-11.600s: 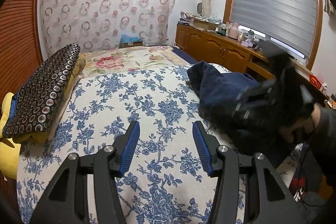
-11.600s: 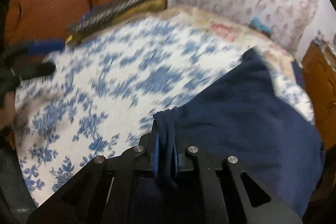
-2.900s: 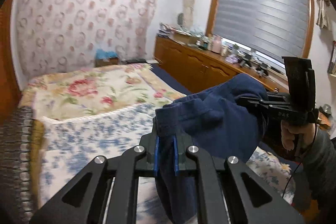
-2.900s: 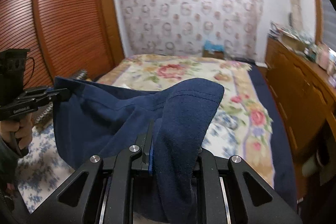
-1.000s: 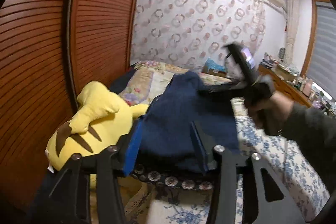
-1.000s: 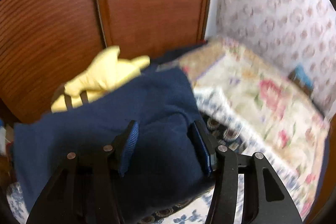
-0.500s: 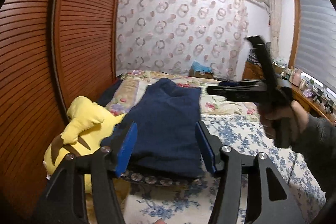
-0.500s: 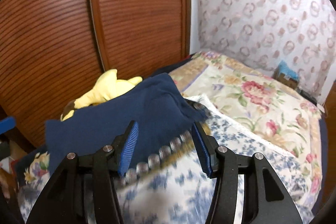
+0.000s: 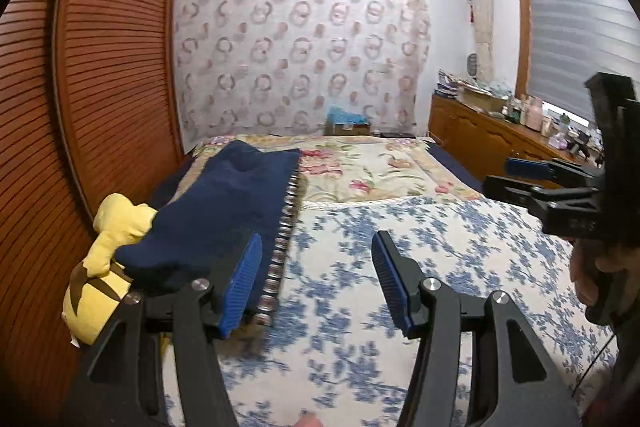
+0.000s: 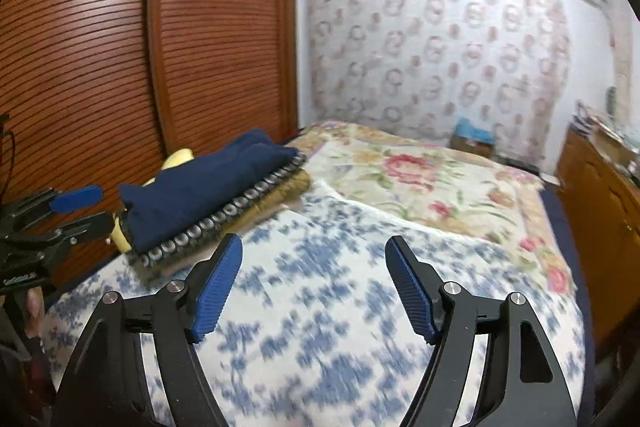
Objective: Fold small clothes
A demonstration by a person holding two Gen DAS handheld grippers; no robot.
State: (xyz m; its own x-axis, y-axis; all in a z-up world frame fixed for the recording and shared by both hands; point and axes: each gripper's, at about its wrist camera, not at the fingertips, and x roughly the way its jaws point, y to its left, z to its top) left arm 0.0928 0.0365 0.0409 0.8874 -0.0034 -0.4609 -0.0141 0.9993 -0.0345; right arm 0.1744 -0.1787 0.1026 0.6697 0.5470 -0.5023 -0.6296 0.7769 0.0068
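Observation:
A folded dark blue garment [image 9: 218, 211] lies on a stack with a dark ring-patterned cushion [image 9: 282, 239] at the left side of the bed; it also shows in the right wrist view [image 10: 208, 183]. My left gripper [image 9: 316, 279] is open and empty, to the right of the garment and pulled back from it. My right gripper [image 10: 314, 287] is open and empty over the blue-flowered bedspread [image 10: 320, 327]. The right gripper also shows at the right of the left wrist view [image 9: 516, 175], and the left gripper at the left of the right wrist view [image 10: 80, 209].
A yellow plush toy [image 9: 108, 239] lies under the stack beside the slatted wooden wardrobe [image 9: 100, 87]. A pink-flowered quilt [image 9: 368, 171] covers the far half of the bed. A wooden sideboard [image 9: 488, 143] with clutter runs along the right wall.
Both grippers have drawn back from the garment and swung right over the bedspread. The garment stays folded on the cushion stack. Earlier, both grippers carried it there and let go.

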